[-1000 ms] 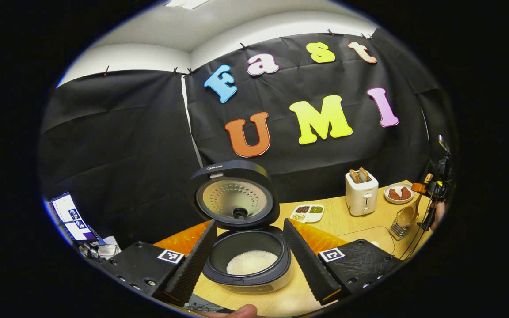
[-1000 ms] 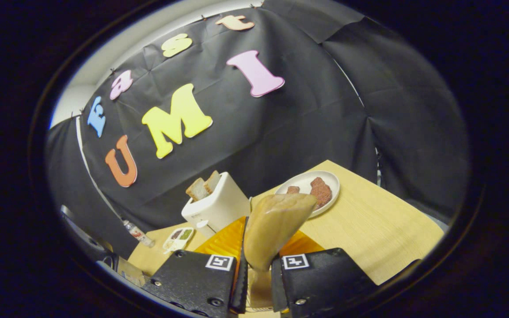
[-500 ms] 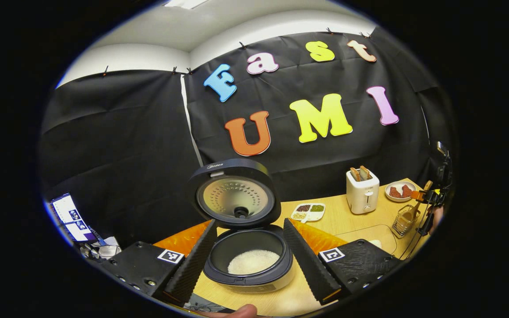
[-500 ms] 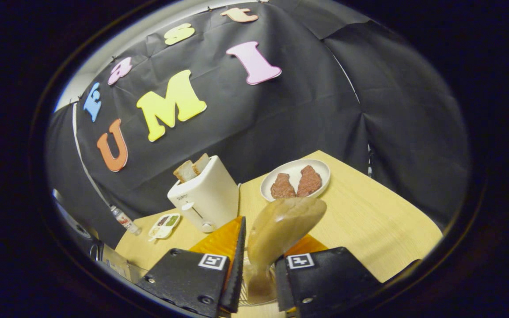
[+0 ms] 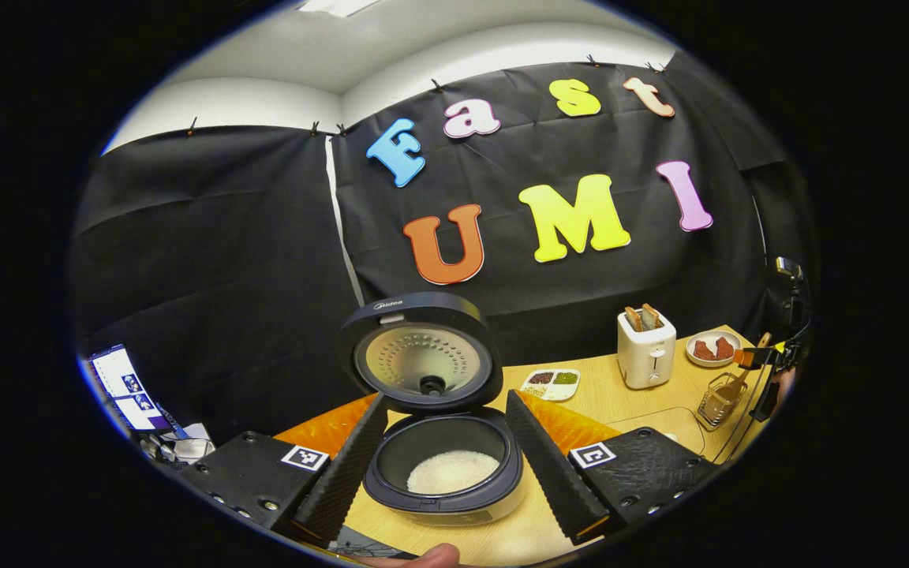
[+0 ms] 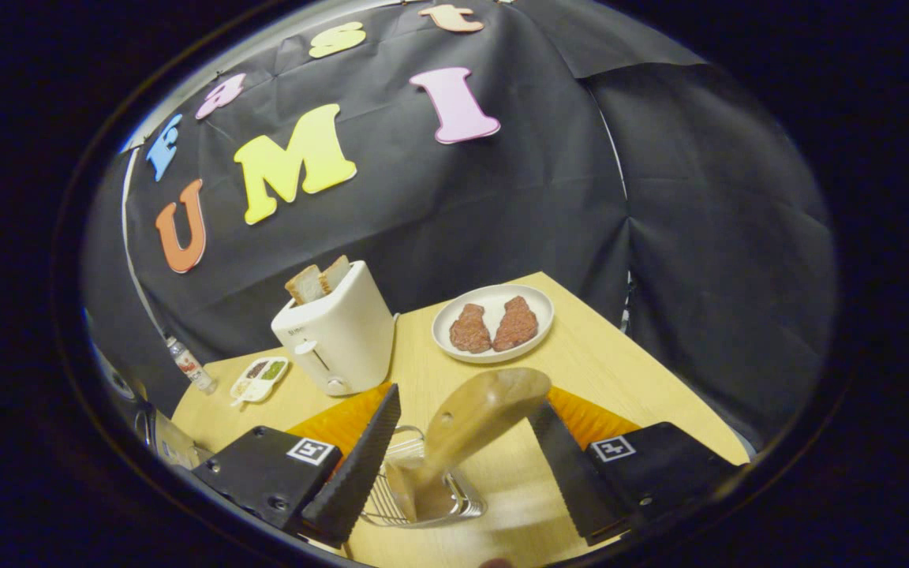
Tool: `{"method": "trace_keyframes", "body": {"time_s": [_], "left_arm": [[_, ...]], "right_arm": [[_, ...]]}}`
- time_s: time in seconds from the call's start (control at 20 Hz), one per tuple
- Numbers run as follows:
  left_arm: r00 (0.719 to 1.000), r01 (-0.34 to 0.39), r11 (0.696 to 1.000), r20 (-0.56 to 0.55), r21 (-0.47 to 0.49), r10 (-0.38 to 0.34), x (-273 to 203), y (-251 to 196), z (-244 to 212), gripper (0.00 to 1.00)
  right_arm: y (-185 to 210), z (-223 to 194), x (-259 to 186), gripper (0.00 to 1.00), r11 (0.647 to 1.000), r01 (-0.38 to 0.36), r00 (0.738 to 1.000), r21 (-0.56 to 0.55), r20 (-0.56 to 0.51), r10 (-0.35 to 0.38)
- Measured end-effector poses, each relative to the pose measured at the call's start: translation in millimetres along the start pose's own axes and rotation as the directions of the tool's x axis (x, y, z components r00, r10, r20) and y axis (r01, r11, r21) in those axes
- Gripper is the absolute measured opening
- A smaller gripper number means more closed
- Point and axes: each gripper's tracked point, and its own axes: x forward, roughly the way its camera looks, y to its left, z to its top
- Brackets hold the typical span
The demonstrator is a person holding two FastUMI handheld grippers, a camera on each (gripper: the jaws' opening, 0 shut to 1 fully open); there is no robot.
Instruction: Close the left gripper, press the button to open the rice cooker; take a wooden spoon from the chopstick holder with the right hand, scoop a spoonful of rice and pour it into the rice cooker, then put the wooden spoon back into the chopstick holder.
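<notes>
We judged the wooden spoon (image 6: pixel 470 426), standing in the chopstick holder (image 6: pixel 415 489) at lower centre, light and rigid, best held by its handle; right gripper (image 6: pixel 462 465) spread apart around it, left gripper (image 5: pixel 443 465) likewise apart before the rice cooker (image 5: pixel 439 465)

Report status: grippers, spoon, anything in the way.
Left gripper open, framing open rice cooker. Right gripper open, astride wooden spoon standing in chopstick holder. No obstruction visible.
</notes>
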Motion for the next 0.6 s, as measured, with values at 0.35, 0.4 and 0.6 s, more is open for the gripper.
{"method": "trace_keyframes", "body": {"time_s": [0.35, 0.4, 0.6], "left_arm": [[1.0, 0.014, 1.0, 0.021, -0.016, -0.013, 29.1, 9.3, 30.0, 0.95], [0.999, 0.023, 0.999, 0.023, -0.028, -0.022, 37.4, 10.3, 36.3, 0.95], [0.999, 0.034, 0.995, 0.03, -0.09, -0.032, 77.3, 27.0, 69.8, 0.95]], "right_arm": [[-4.0, 22.1, -104.9, 0.96, 0.999, 0.02, 0.999, -0.027, 0.033, -0.019], [4.9, 23.5, -121.3, 1.0, 0.999, -0.001, 1.0, -0.04, 0.03, 0.002], [44.2, 24.3, -174.2, 1.0, 0.987, -0.081, 0.996, -0.14, 0.016, 0.084]]}}
